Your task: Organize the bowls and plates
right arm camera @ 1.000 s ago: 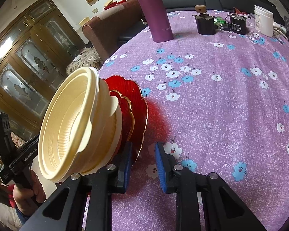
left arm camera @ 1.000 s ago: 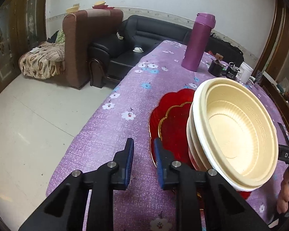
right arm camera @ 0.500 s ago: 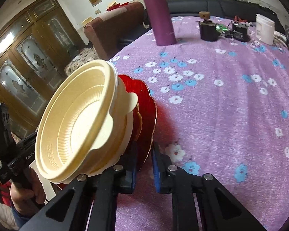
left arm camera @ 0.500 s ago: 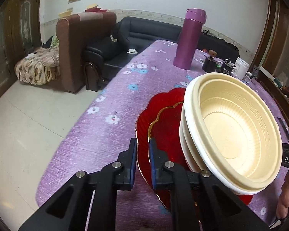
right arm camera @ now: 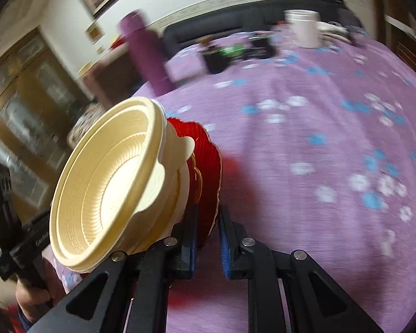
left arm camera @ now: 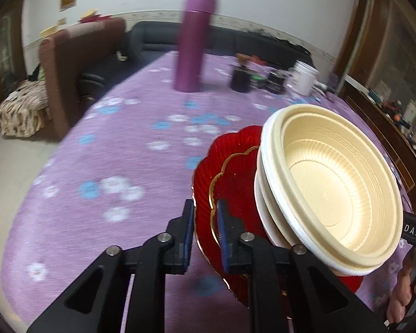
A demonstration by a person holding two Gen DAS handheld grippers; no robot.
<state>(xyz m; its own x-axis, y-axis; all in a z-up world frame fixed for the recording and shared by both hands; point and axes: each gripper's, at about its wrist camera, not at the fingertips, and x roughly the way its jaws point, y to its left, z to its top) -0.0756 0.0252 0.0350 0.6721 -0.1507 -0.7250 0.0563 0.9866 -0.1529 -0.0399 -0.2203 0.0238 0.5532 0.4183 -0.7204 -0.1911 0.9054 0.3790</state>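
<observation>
Both grippers look alike. The left gripper (left arm camera: pixel 205 233) has 2 matte black fingers with triangular cut-outs, blue ribbed pads (left arm camera: pixel 222 236) on the inner faces and round silver screws at the joints. The right gripper (right arm camera: pixel 207 242) is the same build, seen from the left wrist as a black bar with white letters "DAS". Its handle sits in a hand (left arm camera: pixel 403 291).

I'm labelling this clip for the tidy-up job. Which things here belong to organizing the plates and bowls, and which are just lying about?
Part of the job:
- cream bowls, nested
- red plates, stacked under the bowls
- left gripper, jaws shut on the plates' edge
- right gripper, likewise

Just lying about:
- purple flask
- white cup
- dark jars
- floral tablecloth
</observation>
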